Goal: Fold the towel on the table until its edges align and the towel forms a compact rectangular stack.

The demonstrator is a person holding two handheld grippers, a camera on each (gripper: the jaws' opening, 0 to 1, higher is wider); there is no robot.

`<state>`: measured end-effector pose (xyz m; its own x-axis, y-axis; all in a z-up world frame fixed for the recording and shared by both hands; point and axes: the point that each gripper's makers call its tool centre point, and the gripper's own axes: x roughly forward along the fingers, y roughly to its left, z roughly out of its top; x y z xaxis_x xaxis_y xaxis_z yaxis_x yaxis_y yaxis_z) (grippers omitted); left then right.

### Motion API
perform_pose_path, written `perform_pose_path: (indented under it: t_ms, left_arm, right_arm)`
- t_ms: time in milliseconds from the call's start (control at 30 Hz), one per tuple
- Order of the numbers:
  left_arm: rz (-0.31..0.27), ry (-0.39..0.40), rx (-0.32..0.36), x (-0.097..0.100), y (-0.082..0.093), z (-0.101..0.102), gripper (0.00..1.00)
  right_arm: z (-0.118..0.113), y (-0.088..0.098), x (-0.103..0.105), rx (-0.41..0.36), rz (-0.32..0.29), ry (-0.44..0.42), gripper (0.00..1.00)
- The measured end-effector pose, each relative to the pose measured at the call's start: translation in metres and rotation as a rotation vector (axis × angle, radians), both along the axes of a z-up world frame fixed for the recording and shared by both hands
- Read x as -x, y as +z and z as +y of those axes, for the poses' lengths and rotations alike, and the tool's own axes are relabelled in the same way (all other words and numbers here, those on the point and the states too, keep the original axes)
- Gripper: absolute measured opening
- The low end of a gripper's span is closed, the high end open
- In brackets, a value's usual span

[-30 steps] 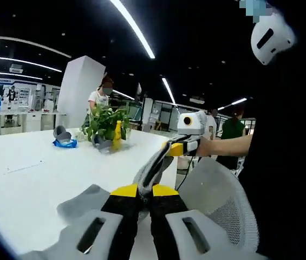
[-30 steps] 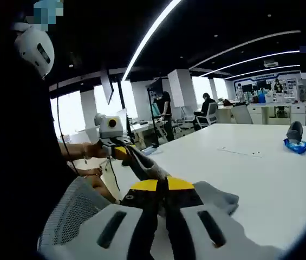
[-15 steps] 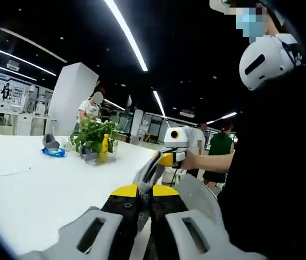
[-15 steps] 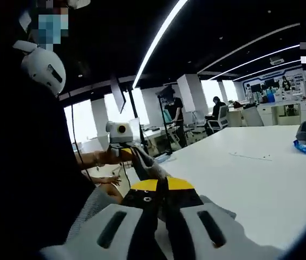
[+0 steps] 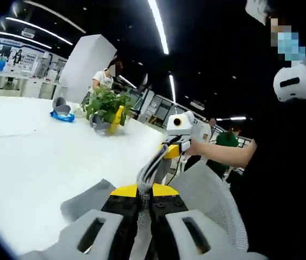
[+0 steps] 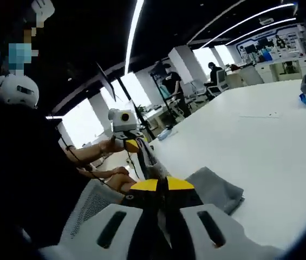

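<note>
Both hand-held grippers pinch the grey towel (image 5: 151, 169): left hand-held gripper (image 5: 144, 196) and right hand-held gripper (image 6: 161, 189) each clamp one edge, stretched between them above the white worktop (image 5: 28, 157). Towel's far end hangs hidden behind the jaws.

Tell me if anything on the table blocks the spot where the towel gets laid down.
Nothing visible does. Both grippers, left and right, hold the grey towel at the white table's near edge. The potted plant and blue item sit far across.
</note>
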<state>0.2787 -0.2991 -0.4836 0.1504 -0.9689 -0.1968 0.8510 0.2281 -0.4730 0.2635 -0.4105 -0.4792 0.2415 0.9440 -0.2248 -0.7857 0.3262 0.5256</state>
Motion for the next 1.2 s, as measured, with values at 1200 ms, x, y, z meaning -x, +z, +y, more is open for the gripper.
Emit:
perform_pose_path:
  t_ms: [1200]
  left_arm:
    - [-0.014,0.199,-0.367,-0.087,-0.149,0.005,0.17]
  right_arm:
    - [-0.011,-0.151,-0.088,0.413,0.113,-0.263,0.0]
